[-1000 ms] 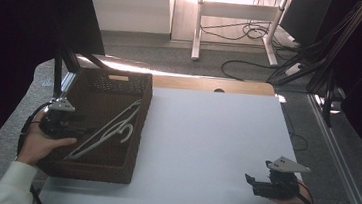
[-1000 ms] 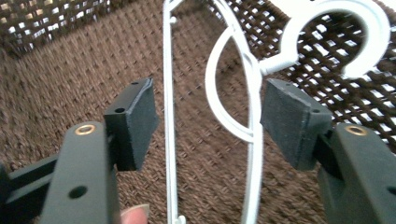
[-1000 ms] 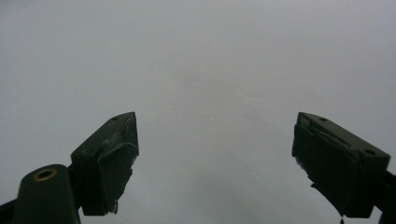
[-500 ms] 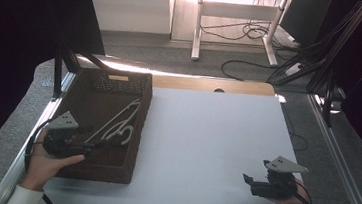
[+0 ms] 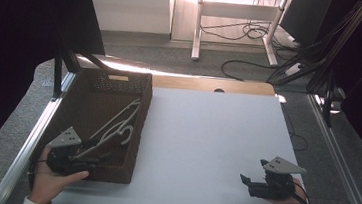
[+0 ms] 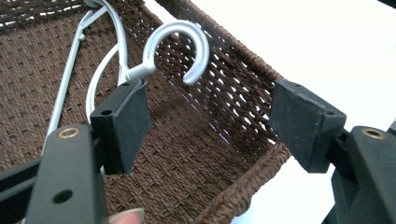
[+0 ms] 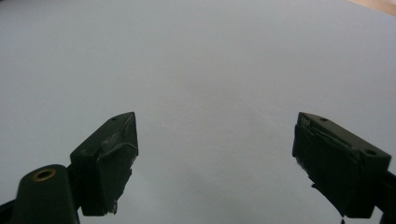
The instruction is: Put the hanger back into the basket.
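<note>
A brown woven basket [image 5: 144, 109] stands at the table's left side, and white hangers [image 5: 116, 123] lie inside it. My left gripper [image 5: 97, 160] hovers over the basket's near end, pointing right, open. In the left gripper view its jaws [image 6: 210, 109] stand wide apart over the basket floor [image 6: 187, 163]. A white hanger hook [image 6: 184, 44] curls just beyond them, close to the left pad [image 6: 128, 119], not gripped. My right gripper [image 5: 246, 181] rests low near the table's front right, open. The right gripper view shows it [image 7: 215, 144] open above bare white table [image 7: 201, 70].
The white table top [image 5: 211, 135] spreads between the two grippers. A wooden strip [image 5: 211, 85] borders its far edge. Metal rails [image 5: 35, 133] run along both sides. Beyond the table are a desk frame [image 5: 198, 28] and floor cables [image 5: 253, 63].
My left gripper has drawn back toward the person, from the basket's left-middle to its near end, and now points right across it. The right gripper has stayed put.
</note>
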### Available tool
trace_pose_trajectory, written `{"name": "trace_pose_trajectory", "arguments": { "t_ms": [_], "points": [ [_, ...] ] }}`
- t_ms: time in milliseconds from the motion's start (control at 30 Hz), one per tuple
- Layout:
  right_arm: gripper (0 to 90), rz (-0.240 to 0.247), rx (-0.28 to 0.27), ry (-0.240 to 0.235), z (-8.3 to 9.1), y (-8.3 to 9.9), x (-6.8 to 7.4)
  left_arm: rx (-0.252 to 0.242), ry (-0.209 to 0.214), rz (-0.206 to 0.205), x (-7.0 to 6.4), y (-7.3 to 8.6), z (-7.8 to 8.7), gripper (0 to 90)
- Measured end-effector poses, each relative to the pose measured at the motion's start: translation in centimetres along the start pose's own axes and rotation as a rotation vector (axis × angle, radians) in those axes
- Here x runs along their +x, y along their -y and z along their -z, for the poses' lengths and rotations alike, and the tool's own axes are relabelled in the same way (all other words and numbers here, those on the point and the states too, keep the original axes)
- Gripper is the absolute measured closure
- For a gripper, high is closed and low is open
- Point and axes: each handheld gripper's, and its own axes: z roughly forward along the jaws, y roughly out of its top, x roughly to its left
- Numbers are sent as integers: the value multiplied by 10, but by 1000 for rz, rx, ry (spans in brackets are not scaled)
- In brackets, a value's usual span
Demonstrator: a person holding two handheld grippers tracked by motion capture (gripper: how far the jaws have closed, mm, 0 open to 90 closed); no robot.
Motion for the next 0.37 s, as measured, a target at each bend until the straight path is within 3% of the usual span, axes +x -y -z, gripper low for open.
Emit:
{"name": "trace_pose_trajectory", "arguments": {
  "t_ms": [367],
  "points": [
    [139, 5, -26, -9, 2, -2, 1, -12, -19, 18, 1, 1, -1, 272]
  ]
}}
